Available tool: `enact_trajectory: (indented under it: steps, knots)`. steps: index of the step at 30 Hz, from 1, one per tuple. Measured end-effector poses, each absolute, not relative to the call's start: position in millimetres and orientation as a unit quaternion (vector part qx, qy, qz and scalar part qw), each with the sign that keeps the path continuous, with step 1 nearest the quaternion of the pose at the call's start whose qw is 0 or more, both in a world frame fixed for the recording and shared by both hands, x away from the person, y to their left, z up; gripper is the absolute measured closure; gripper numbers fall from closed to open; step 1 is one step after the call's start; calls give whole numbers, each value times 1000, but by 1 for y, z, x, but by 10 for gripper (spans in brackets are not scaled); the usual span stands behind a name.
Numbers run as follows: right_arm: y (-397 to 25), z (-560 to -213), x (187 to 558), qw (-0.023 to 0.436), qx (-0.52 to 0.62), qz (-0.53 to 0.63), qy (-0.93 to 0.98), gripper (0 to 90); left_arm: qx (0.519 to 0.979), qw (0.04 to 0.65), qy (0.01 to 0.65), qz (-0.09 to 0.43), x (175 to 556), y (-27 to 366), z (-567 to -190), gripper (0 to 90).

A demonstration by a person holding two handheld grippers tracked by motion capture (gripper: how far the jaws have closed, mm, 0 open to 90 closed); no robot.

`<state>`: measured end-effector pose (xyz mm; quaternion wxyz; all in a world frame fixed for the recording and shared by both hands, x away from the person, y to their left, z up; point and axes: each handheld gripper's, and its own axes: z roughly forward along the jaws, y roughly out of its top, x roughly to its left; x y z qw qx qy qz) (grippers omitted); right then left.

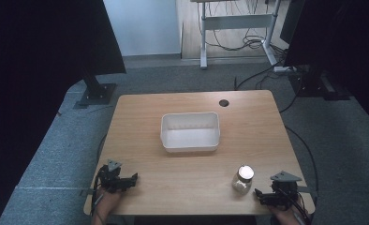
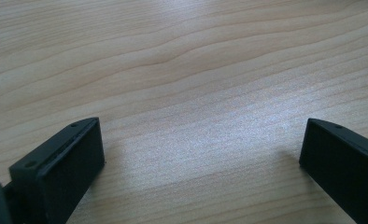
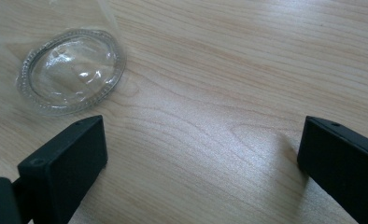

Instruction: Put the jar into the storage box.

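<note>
A small clear glass jar with a bright lid stands near the table's front right. Its glass base appears at the upper left of the right gripper view, beyond the left jaw. My right gripper rests at the front right corner, just right of the jar, open with bare wood between its jaws. At the front left my left gripper lies open on the table, nothing between its jaws. A white rectangular tub sits empty at the table's middle.
The wooden table has a dark cable hole at its back right. Monitor stands, a desk frame and floor cables lie beyond the table on grey carpet.
</note>
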<state>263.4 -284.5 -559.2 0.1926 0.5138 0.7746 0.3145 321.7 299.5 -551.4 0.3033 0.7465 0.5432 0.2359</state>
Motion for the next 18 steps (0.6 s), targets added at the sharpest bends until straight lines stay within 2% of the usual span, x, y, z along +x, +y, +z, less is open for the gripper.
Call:
enact_trajectory:
  steps: [12,18]
  knots:
    - [-288,-557,261,186,522,329,764,42,747,303,543,236,322,299,-551,0]
    - [-288,-551,258,203,516,340,760,49,747,303,543,236,322,299,-551,0]
